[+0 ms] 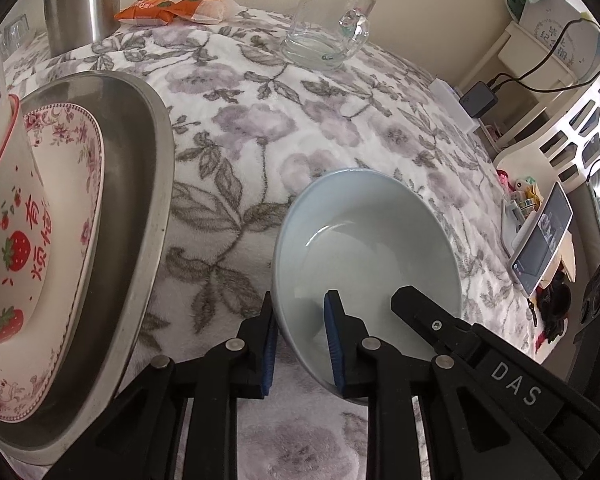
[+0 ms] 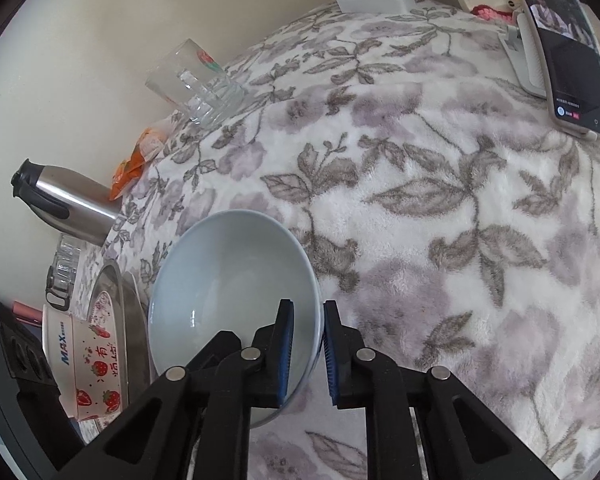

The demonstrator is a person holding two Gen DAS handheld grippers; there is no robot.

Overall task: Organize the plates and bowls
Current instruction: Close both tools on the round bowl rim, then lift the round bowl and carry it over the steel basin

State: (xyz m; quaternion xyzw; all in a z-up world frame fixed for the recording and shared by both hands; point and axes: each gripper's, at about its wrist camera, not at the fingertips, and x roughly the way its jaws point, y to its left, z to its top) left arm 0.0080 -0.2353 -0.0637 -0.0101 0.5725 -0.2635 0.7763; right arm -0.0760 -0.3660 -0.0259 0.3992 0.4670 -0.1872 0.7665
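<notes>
Both grippers are on the same blue bowl, opposite rims. It sits on the floral cloth, just right of the steel tray, not touching it.

Left gripper: jaws clamped on the near-left rim, one pad outside the wall, one inside. Right gripper: jaws pinched on the right rim, same inside/outside split. In the left view the other black tip at the rim is the right gripper reaching in.

Tray already holds the floral plate, and the strawberry bowl sits on that plate.

Risks as I read them:
- Two rim grips on one rigid bowl. If the hands don't move in sync, one pad slides or the bowl twists out. Glazed ceramic, thin contact patch, so little friction margin.
- Grips sit low on the near side of the rim. On lift the far side likely sags, and the bowl pivots on the pads.
- Bowl looks slightly tilted already; can't tell whether it's off the cloth or only tipped on its base.
- Cloth is soft and lumpy, so a set-down may rock.
- Path to the tray is short, but the tray rim is raised; a low carry clips it.
- If the target is the strawberry bowl, nesting needs a level drop. A skewed entry chips a rim or knocks the stack.
- Glass mug and phone are well apart from the path; low concern.
</notes>
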